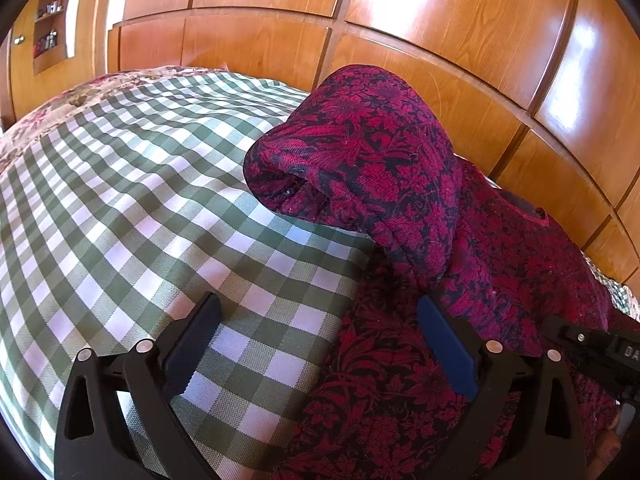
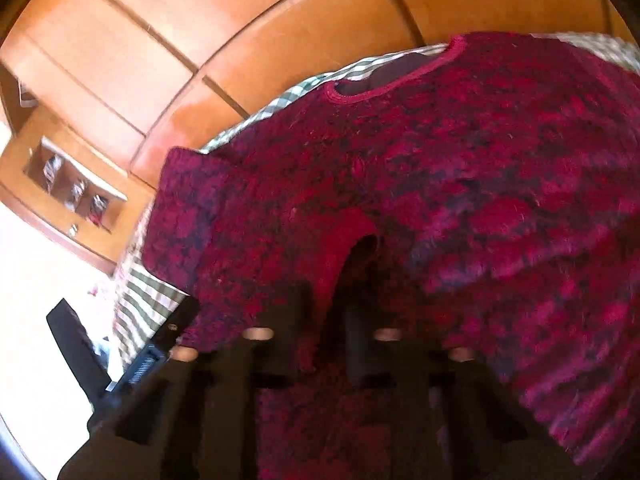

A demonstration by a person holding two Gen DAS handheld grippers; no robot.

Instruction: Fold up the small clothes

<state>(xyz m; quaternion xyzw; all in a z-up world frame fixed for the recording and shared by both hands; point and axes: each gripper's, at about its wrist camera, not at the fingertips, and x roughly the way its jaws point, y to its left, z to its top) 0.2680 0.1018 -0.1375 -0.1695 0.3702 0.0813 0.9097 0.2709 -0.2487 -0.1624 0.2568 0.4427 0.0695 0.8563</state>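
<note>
Holding the soft, floppy crimson-and-black floral knit top [image 2: 460, 184] by its sleeve cuff, right tongs [image 2: 326, 312] clamp together; left tongs [image 1: 320, 356] gape apart.

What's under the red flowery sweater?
The green checked cloth lies under the sweater and shows beside it and past its neckline. What is beneath that cloth, or under the sweater's middle, is covered and cannot be seen.

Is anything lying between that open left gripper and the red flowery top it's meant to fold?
Nothing visible does. The left gripper stands open right over the edge of the red floral top, one finger above the checked cloth, the other above the garment. The raised sleeve is part of the top itself.
</note>
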